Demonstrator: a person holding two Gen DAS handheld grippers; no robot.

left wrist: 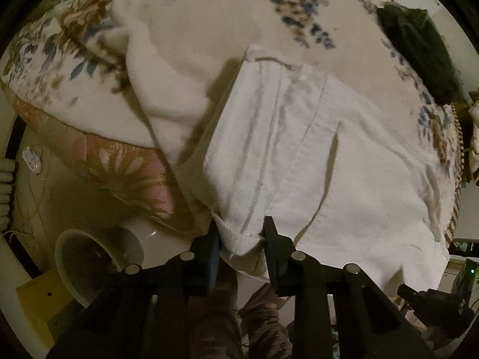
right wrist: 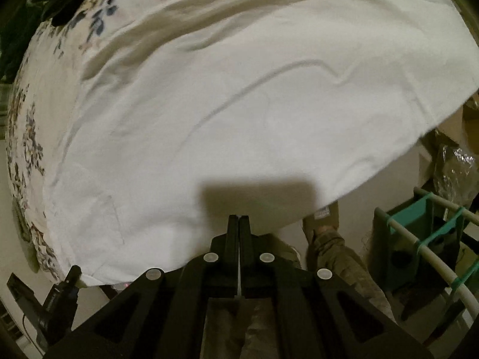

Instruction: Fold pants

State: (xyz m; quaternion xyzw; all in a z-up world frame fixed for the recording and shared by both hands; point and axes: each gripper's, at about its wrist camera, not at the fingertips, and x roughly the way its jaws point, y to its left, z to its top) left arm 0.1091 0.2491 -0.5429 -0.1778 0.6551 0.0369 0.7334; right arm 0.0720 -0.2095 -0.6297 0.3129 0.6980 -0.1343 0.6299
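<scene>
White pants [left wrist: 314, 155] lie spread on a floral bedsheet [left wrist: 209, 15], reaching the bed's near edge. My left gripper [left wrist: 241, 233] has its jaws apart around a bunched corner of the waistband at the edge, fabric between the fingers. In the right wrist view the pants [right wrist: 254, 104] fill most of the frame. My right gripper [right wrist: 239, 220] is shut, its fingertips pressed together on the near edge of the white cloth, which hangs off the bed. The left gripper also shows in the right wrist view [right wrist: 71, 272] at the lower left corner of the cloth.
A cream towel [left wrist: 155, 68] lies bunched at the bed's left. A dark green garment [left wrist: 419, 48] lies at the far right. A white bucket [left wrist: 89, 263] and yellow box [left wrist: 39, 305] stand on the floor. A drying rack with teal clips [right wrist: 425, 239] stands right.
</scene>
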